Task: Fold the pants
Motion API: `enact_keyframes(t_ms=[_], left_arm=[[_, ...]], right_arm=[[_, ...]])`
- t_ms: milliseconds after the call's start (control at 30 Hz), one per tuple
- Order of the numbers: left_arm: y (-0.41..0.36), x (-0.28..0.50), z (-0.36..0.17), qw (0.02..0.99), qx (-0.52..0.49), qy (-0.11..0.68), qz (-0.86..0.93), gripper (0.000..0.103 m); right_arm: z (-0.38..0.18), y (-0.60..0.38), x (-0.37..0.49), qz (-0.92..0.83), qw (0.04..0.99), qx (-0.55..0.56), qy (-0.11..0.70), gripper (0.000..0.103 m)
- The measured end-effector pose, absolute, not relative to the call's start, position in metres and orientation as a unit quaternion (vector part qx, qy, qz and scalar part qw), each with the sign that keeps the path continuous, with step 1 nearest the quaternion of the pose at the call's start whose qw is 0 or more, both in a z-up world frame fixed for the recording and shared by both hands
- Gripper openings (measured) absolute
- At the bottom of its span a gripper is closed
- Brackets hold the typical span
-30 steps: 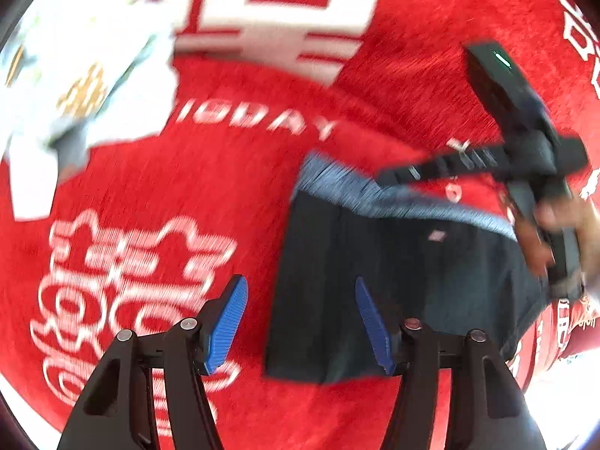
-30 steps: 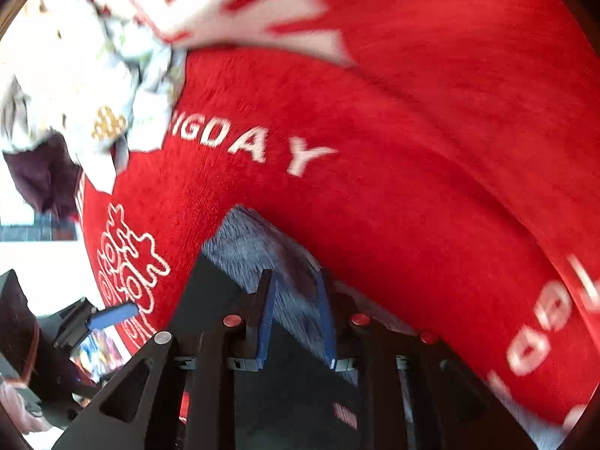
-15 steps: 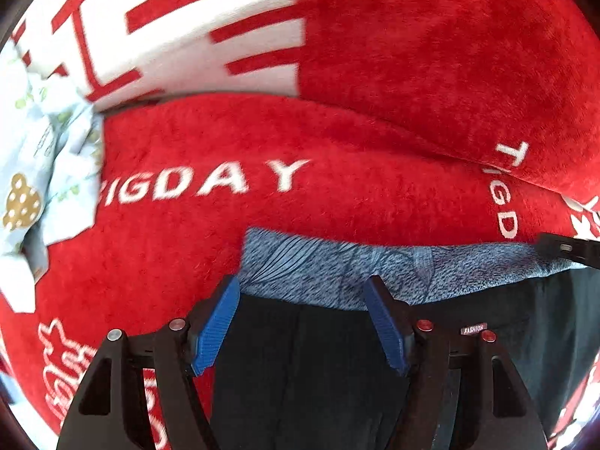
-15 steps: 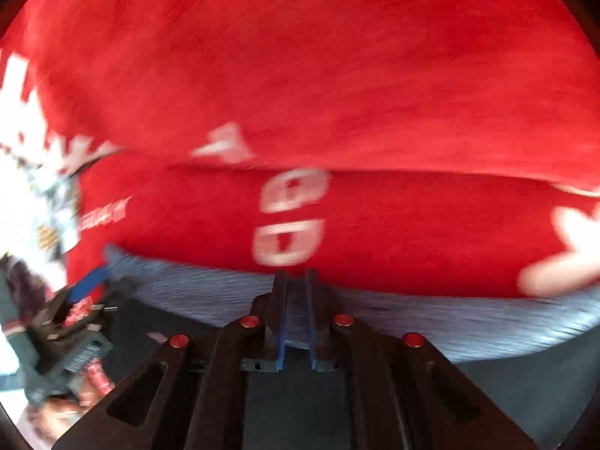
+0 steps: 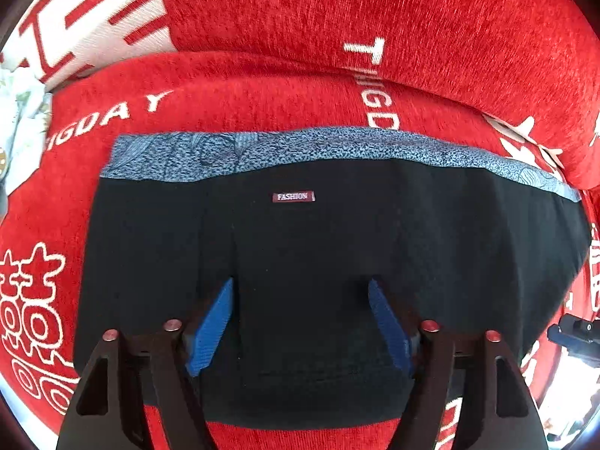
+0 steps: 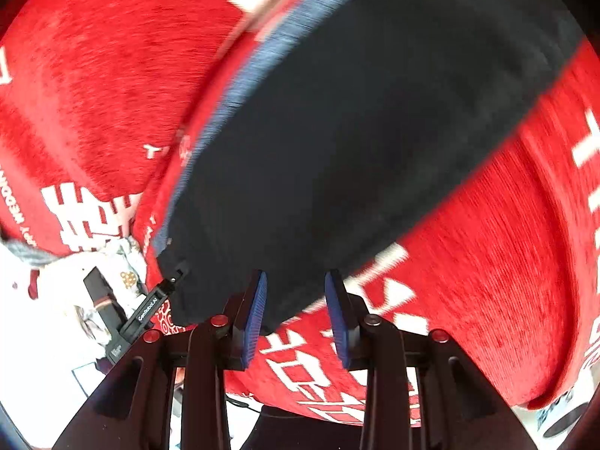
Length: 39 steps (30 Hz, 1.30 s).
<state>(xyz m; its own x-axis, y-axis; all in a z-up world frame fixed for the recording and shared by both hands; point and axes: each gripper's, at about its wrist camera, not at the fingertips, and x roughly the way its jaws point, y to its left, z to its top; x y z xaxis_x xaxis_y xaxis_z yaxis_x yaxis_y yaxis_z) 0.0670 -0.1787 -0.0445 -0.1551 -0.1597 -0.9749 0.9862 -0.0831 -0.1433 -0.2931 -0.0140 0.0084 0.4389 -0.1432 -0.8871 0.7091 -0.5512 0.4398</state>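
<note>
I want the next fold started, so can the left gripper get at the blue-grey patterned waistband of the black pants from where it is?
Probably yes. The left gripper is open over the black pants, and nothing lies between it and the blue-grey patterned waistband ahead.

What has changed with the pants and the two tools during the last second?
The right tool let go of the blue waistband and now stands open at the edge of the black pants. The left tool moved in over the pants, which now lie spread flat. It stayed open; the red cover is unchanged.
</note>
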Motion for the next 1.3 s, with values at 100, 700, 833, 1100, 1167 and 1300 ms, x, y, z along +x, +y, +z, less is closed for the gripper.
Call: enact_keyframes(t_ms=[100, 700, 833, 1100, 1167, 1300], left_arm=[[-0.181, 0.073, -0.047, 0.477, 0.431, 0.494, -0.585, 0.08], [-0.182, 0.055, -0.039, 0.481, 0.478, 0.454, -0.578, 0.084], [-0.175, 0.028, -0.015, 0.456, 0.482, 0.436, -0.607, 0.084], [-0.162, -0.069, 0.01, 0.401, 0.493, 0.408, -0.655, 0.084], [-0.164, -0.095, 0.005, 0.403, 0.494, 0.411, -0.652, 0.084], [-0.164, -0.137, -0.007, 0.427, 0.481, 0.437, -0.629, 0.084]], right_arm=[[-0.006, -0.01, -0.296, -0.496, 0.433, 0.735, 0.163, 0.036], [0.01, -0.006, -0.295, -0.539, 0.452, 0.667, 0.245, 0.016], [0.039, 0.009, -0.315, -0.551, 0.441, 0.664, 0.247, 0.017], [0.07, 0.041, -0.384, -0.604, 0.404, 0.664, 0.18, 0.04], [0.071, 0.038, -0.407, -0.606, 0.404, 0.664, 0.17, 0.04], [0.078, 0.028, -0.467, -0.613, 0.405, 0.661, 0.153, 0.04]])
